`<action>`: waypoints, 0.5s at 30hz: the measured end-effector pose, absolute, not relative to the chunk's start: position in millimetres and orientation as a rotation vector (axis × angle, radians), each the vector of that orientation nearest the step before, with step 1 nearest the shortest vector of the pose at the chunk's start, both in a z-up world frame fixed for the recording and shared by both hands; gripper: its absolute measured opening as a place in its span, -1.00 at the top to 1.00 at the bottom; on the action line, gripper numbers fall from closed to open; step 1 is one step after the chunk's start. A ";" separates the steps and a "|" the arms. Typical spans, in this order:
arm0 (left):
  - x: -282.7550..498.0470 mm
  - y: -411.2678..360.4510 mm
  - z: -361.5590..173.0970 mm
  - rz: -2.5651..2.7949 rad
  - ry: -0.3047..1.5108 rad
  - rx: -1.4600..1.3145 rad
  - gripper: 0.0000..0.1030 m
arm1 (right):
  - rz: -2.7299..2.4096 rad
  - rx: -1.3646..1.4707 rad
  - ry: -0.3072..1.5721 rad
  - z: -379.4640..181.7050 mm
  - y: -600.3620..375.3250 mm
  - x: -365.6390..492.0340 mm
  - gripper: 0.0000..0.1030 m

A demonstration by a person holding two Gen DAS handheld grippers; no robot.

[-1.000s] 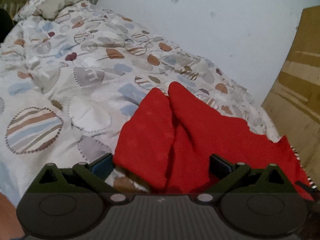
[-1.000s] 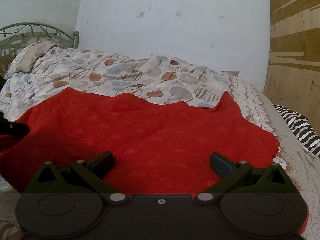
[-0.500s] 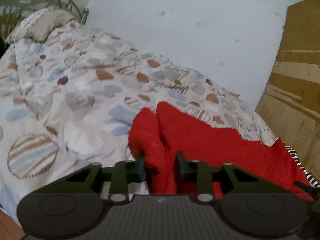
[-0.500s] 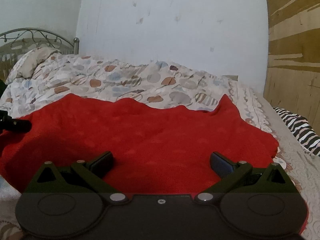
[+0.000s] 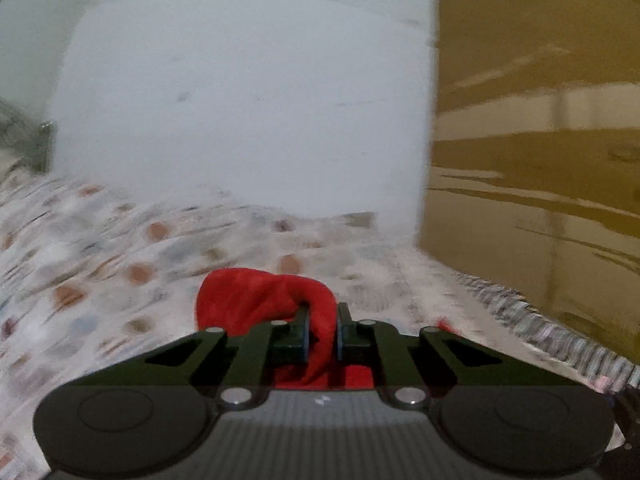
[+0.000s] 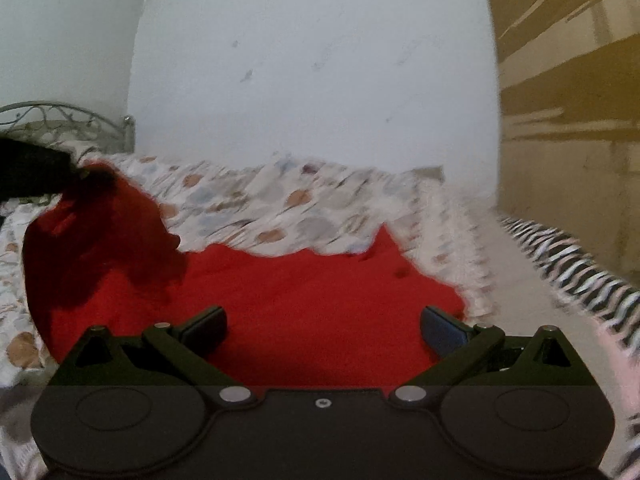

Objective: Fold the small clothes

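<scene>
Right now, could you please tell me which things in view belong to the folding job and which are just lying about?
Part of the job:
- red knitted garment
- left gripper, shut on its lifted corner
- right gripper, open above it

Just lying about:
- circle-patterned bedspread
- zebra-striped cloth
- metal headboard

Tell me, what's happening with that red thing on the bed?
A person is folding a red garment on a bed with a patterned bedspread. The left hand-held gripper is shut on one end of the garment and holds that end up off the bed. The right hand-held gripper is open, poised over the part that lies flat, gripping nothing. No finished fold shows yet.
</scene>
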State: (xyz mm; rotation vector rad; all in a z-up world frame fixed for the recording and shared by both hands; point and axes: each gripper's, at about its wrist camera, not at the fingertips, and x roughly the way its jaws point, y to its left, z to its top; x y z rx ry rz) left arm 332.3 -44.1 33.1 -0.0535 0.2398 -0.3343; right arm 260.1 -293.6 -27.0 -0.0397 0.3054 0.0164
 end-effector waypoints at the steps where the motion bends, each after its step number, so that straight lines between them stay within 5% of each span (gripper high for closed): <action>1: 334.5 -59.8 36.2 -0.369 0.248 -0.045 0.79 | -0.012 -0.054 0.293 -24.6 -301.7 253.5 -0.99; 12: 329.0 -144.6 -14.3 -0.524 0.420 0.090 0.76 | -0.204 0.002 0.378 -45.1 -373.1 210.6 -0.99; 14: 326.1 -142.3 -12.4 -0.535 0.407 0.107 0.64 | -0.210 0.017 0.382 -50.1 -375.6 209.7 -0.99; 15: 323.9 -140.1 -9.6 -0.544 0.398 0.095 0.37 | -0.211 0.024 0.382 -51.2 -376.1 209.2 -0.99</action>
